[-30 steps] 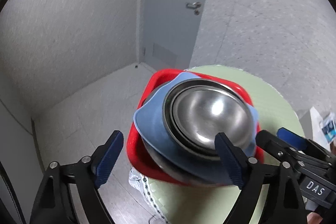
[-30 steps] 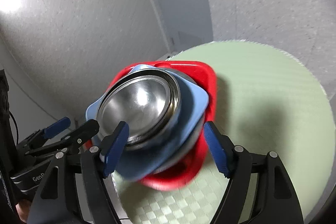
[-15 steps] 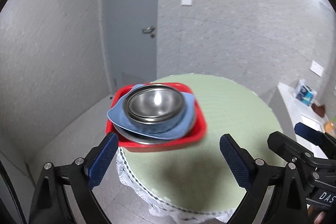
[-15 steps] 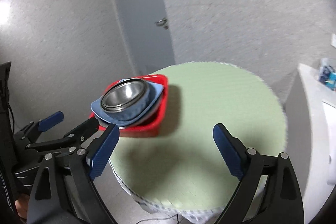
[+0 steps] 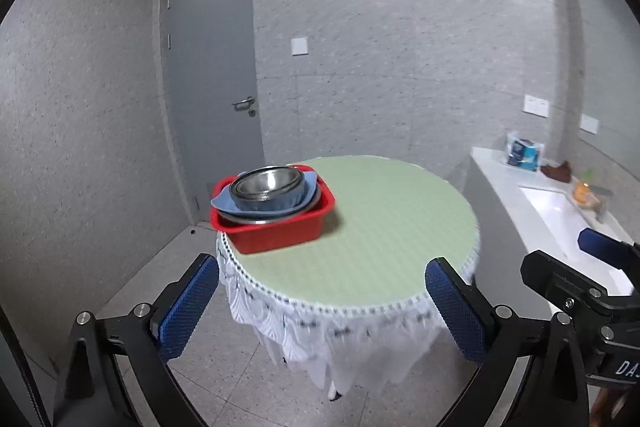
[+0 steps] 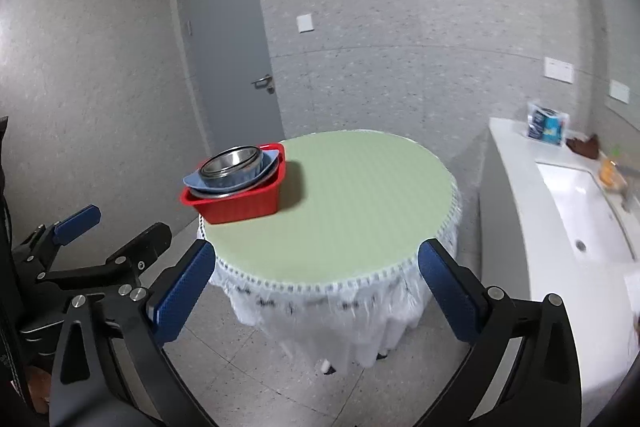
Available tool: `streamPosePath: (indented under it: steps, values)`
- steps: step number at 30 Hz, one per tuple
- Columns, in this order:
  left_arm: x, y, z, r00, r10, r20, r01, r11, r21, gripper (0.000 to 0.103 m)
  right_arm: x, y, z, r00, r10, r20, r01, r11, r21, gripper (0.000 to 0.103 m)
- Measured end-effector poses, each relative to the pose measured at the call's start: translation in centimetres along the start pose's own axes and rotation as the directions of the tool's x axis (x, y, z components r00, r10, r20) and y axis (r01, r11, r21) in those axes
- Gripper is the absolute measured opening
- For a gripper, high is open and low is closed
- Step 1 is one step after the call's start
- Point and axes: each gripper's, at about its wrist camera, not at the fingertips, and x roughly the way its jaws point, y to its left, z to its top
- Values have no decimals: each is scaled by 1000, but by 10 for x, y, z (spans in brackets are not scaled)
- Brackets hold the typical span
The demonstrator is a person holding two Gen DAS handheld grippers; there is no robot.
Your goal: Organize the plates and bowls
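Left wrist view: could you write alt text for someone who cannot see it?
A red tub holding stacked steel bowls and a blue plate sits at the left edge of a round green table. The left gripper hangs in front, jaws wide open and empty.

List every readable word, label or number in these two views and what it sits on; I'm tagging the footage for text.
"DA": white letters, cut off by the frame edge, on the black body of the right gripper seen in the left wrist view.
Blue-and-white package on the white counter: printing too blurred to read.
Red plastic basin, stacked steel bowls, grey door: no text visible.
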Motion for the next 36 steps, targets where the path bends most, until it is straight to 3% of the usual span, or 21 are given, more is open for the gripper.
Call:
streamPosePath:
  steps: [12,27,36]
  values:
    - [-148,32,-69,996,-31,86,29,999,22,102,-105,41,-55,996,-66,60,66,998,5,103]
    - [-248,102,-136,991,-56,123,54,998,17,102,-167,99,-103,990,-101,99,99,995,16,103]
    - [-280,127,-155,988,-79,135,76,997,24,102,-190,119,-120,984,-134,118,133,991,11,103]
